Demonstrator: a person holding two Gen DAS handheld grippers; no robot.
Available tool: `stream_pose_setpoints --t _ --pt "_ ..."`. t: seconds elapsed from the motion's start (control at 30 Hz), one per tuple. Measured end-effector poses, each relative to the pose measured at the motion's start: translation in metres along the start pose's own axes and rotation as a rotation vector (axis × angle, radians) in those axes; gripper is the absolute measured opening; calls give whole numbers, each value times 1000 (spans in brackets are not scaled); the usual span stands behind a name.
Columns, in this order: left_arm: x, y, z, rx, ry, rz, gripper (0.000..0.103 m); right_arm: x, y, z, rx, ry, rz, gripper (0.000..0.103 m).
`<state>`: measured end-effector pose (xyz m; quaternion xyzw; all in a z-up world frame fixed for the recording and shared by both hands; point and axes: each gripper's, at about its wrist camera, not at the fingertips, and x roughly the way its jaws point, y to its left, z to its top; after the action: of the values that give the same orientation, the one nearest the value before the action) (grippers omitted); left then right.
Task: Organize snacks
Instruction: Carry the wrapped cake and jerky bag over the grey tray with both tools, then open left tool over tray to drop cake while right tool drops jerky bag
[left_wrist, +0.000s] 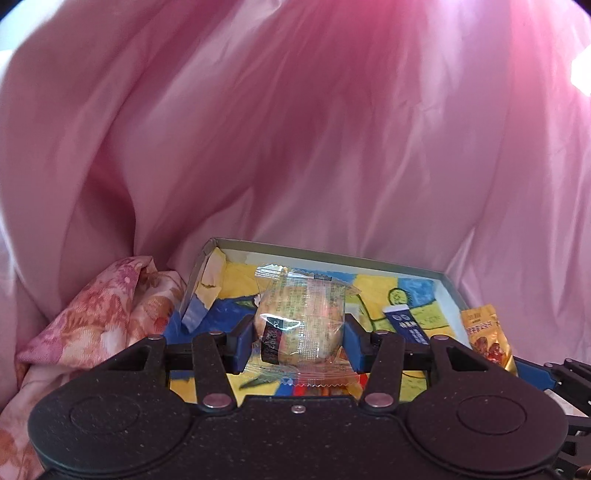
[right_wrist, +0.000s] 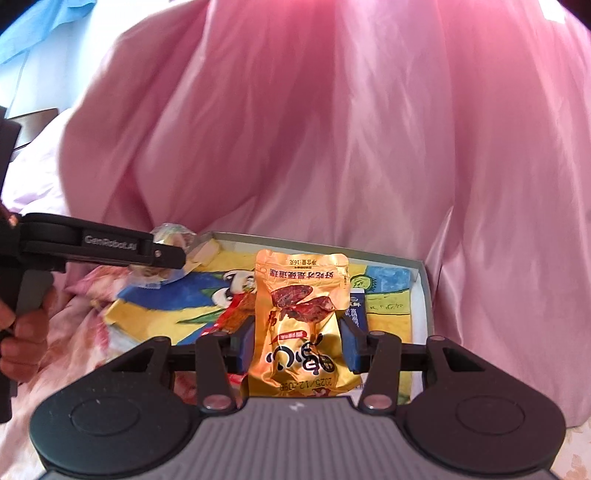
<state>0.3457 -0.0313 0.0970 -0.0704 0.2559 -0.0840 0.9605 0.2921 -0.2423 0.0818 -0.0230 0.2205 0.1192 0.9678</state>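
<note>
Filling the background in both views is a pink cloth (left_wrist: 295, 129), with a floral fabric (left_wrist: 110, 306) lying beside a shallow box (left_wrist: 332, 254) lined with a colourful drawing (left_wrist: 417, 291). The left gripper (left_wrist: 298, 338) is clamping a clear-wrapped pastry (left_wrist: 301, 317) above the box, while the right gripper (right_wrist: 297, 341) is pinching a gold pouch (right_wrist: 301, 314) over the same box. A blue sachet (left_wrist: 406, 325) is lying inside, near the right wall.

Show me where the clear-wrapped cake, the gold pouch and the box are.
Cake (left_wrist: 299, 325): left wrist view, middle of the wrapper.
Pouch (right_wrist: 301, 325): right wrist view, centre of its front.
Box (left_wrist: 332, 256): left wrist view, far rim.
</note>
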Motion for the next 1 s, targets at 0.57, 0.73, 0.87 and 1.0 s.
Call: stream_pose_setpoints --t 0.57,0.73,0.87,1.0 --pt "65 23 -11 -32 69 19 51 80 9 -14 -26 64 15 51" --pt "74 25 -16 -33 85 14 51 87 12 -23 -42 79 14 51" --pt "78 25 -20 -44 96 9 51 89 12 -25 -40 88 11 51" --pt "81 24 -24 -46 106 14 52 91 11 -26 -32 95 7 52"
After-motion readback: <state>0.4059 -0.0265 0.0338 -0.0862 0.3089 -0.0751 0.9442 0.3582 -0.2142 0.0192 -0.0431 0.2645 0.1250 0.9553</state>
